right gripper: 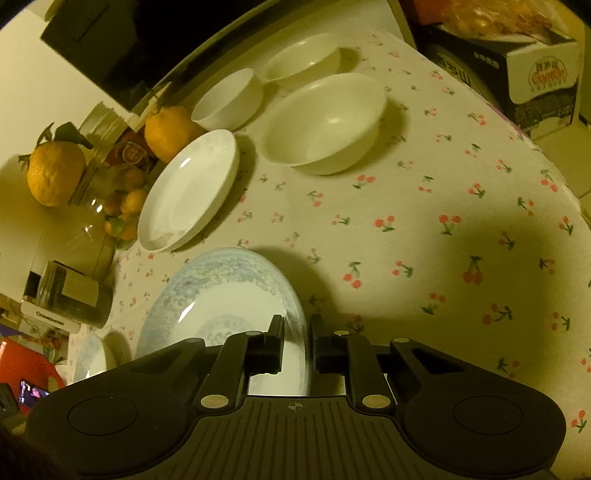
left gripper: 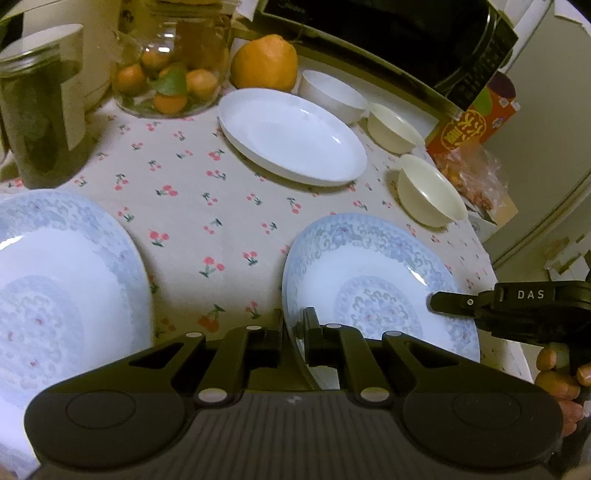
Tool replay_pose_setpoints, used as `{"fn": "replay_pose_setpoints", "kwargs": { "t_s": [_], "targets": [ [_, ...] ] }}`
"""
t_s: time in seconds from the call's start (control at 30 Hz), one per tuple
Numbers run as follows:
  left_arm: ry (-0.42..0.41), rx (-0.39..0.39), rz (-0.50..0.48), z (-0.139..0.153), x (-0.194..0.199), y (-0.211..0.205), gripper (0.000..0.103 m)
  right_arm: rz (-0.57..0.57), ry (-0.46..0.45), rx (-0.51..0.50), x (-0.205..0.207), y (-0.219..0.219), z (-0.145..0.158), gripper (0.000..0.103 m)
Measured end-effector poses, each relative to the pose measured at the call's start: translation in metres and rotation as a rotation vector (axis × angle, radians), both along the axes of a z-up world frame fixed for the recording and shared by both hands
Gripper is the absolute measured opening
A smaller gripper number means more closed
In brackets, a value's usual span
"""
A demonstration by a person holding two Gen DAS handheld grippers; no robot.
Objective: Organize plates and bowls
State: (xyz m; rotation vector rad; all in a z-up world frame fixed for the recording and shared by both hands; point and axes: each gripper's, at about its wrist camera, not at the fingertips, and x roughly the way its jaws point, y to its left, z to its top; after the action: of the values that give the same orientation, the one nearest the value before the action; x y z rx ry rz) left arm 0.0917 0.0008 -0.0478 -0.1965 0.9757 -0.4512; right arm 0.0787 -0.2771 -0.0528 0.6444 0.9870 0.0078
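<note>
A blue-patterned plate lies near me on the cherry-print tablecloth. My left gripper is shut on its left rim, one finger above and one below. My right gripper reaches in from the right over the opposite rim. In the right wrist view that gripper is shut on the same plate, with the rim pinched between its pads. A second blue-patterned plate sits to the left. Farther back are a plain white plate and three white bowls.
A glass jar of small oranges, a large orange and a dark lidded jar stand at the back left. A black appliance and a red snack box line the back right. The table edge curves away on the right.
</note>
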Motion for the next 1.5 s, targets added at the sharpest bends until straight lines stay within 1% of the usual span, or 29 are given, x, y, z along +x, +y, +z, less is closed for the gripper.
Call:
{"fn": "replay_pose_setpoints", "kwargs": {
  "t_s": [0.13,0.27,0.4,0.57,0.77,0.87,0.97,1.03,1.07,1.27,1.37,1.43,1.47,1.5],
  "targets": [
    [0.003,-0.001,0.031,0.001,0.003,0.009,0.009,0.018,-0.007,-0.006,0.004,0.010,0.003,0.015],
    [-0.018,0.023,0.048,0.003,0.004,0.013,0.009,0.026,-0.008,-0.019,0.009,0.020,0.002,0.015],
    [-0.019,0.039,0.060,0.001,0.006,0.015,0.009,0.027,0.001,-0.032,0.013,0.027,-0.001,0.015],
    [-0.025,0.056,0.056,0.000,0.006,0.015,0.009,0.037,0.003,-0.071,0.015,0.034,-0.003,0.015],
    [-0.025,0.058,0.054,0.000,0.006,0.014,0.009,0.034,0.003,-0.069,0.014,0.034,-0.003,0.015],
    [-0.027,0.073,0.040,0.001,0.006,0.013,0.010,0.041,0.008,-0.066,0.015,0.034,-0.003,0.018],
    [-0.044,0.102,0.035,0.005,0.005,0.011,0.012,0.055,0.010,-0.093,0.016,0.037,0.001,0.018],
    [-0.055,0.114,0.032,0.007,0.004,0.012,0.019,0.065,0.007,-0.108,0.015,0.038,0.004,0.018],
    [-0.054,0.116,0.036,0.007,0.004,0.013,0.020,0.067,0.009,-0.108,0.014,0.038,0.004,0.018],
    [-0.047,0.102,0.039,0.009,0.004,0.016,0.022,0.060,0.013,-0.095,0.011,0.035,0.008,0.025],
    [-0.056,0.096,0.035,0.013,0.002,0.015,0.029,0.055,0.007,-0.099,0.010,0.035,0.012,0.033],
    [-0.063,0.093,0.032,0.016,0.001,0.015,0.038,0.056,0.000,-0.096,0.009,0.034,0.014,0.040],
    [-0.068,0.089,0.029,0.018,0.000,0.015,0.040,0.056,-0.005,-0.097,0.008,0.034,0.015,0.043],
    [-0.073,0.085,0.027,0.019,-0.001,0.016,0.045,0.055,-0.011,-0.098,0.007,0.034,0.017,0.049]
  ]
}}
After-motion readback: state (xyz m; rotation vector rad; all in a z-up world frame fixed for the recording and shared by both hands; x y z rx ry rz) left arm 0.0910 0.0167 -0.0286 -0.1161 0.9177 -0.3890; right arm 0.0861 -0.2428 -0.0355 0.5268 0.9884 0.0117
